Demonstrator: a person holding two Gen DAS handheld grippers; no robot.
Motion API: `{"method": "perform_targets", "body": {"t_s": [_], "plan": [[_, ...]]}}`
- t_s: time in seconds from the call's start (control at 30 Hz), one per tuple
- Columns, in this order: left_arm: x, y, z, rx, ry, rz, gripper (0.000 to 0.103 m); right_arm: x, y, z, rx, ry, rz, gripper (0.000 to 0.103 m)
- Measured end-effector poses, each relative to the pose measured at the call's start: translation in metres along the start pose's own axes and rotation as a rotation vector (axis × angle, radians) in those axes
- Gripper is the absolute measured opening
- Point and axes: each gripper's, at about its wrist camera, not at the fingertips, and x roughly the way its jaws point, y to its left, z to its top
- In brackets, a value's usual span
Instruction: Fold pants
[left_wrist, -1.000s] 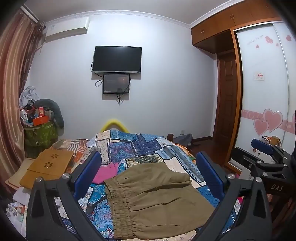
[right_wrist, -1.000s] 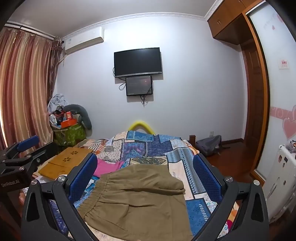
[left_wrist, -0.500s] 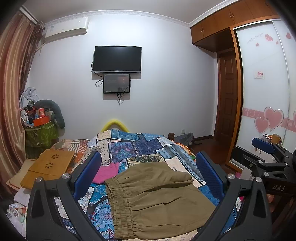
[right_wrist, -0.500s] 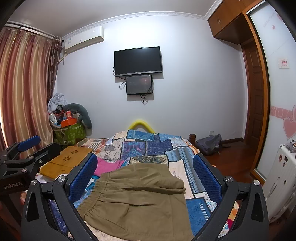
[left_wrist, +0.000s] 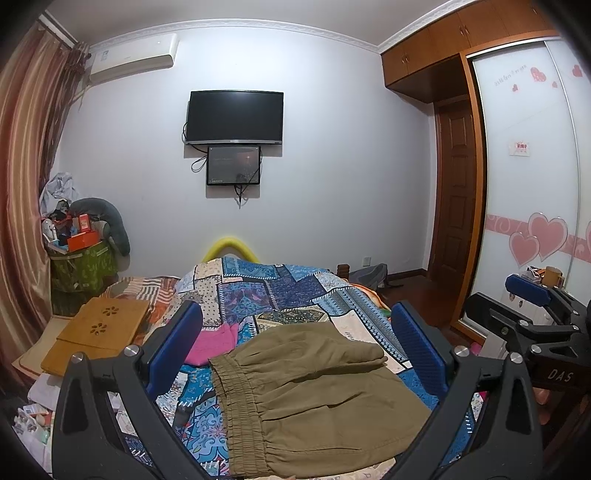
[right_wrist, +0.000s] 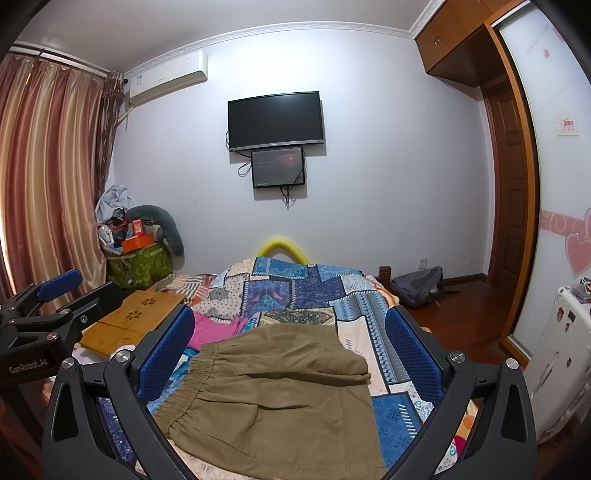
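Olive-brown pants (left_wrist: 314, 398) lie folded on the patchwork bedspread (left_wrist: 280, 291), elastic waistband to the left. They also show in the right wrist view (right_wrist: 273, 391). My left gripper (left_wrist: 295, 347) is open and empty, held above the near edge of the pants. My right gripper (right_wrist: 290, 347) is open and empty, also above the pants. Each gripper shows at the side of the other's view: the right one (left_wrist: 532, 306) and the left one (right_wrist: 44, 299).
A pink garment (left_wrist: 214, 341) lies on the bed left of the pants. A wooden lap tray (left_wrist: 99, 328) rests at the bed's left side. A cluttered green bin (right_wrist: 136, 258) stands by the curtain. A backpack (right_wrist: 421, 288) lies on the floor; a wardrobe is right.
Both grippers have risen and tilted very slightly. The pants lie unmoved on the bed, and both grippers stay open.
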Motion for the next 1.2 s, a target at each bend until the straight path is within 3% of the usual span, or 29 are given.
{"method": "perform_targets", "body": {"t_s": [1.2], "plan": [[-0.0058, -0.0026, 0.0061, 0.014, -0.007, 0.009, 0.103, -0.0028, 0.0037, -0.0016, -0.006, 0.0, 0.003, 0.103]]}}
